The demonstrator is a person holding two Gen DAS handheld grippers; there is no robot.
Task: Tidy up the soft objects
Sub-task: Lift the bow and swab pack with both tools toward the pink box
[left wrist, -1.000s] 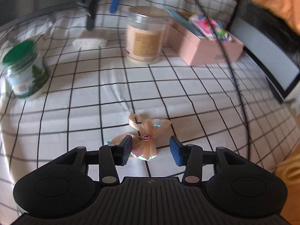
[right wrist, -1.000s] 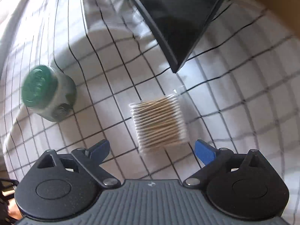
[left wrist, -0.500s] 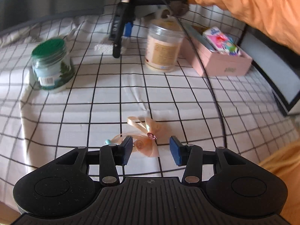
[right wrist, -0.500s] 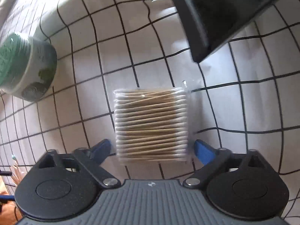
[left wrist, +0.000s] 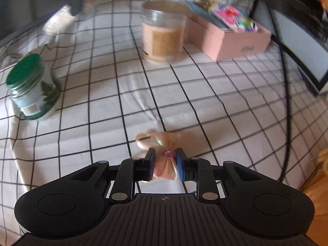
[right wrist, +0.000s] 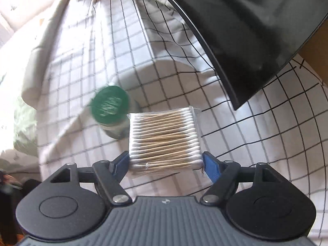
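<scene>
A white cloth with a black grid [left wrist: 114, 94] fills both views. In the left wrist view a pink box [left wrist: 231, 39] sits at the upper right, holding bright printed packets [left wrist: 231, 17]; faint script marks its front wall, but it is too blurred to read. Left of it, upper centre, stands a clear jar [left wrist: 164, 32] with a tan label whose print cannot be read. A green-lidded jar [left wrist: 33, 88] with a leaf picture and a small white label stands at the left edge; its text is illegible too.

At lower centre of the right wrist view, the right gripper [right wrist: 166, 160] is closing its jaws, pads pressing both sides of a clear-wrapped pack of cotton swabs [right wrist: 164, 139], lifted off the cloth.

At lower centre of the left wrist view, the left gripper [left wrist: 165, 160] is closing its jaws, pinching a peach ribbon bow [left wrist: 162, 149] that lies on the cloth.
</scene>
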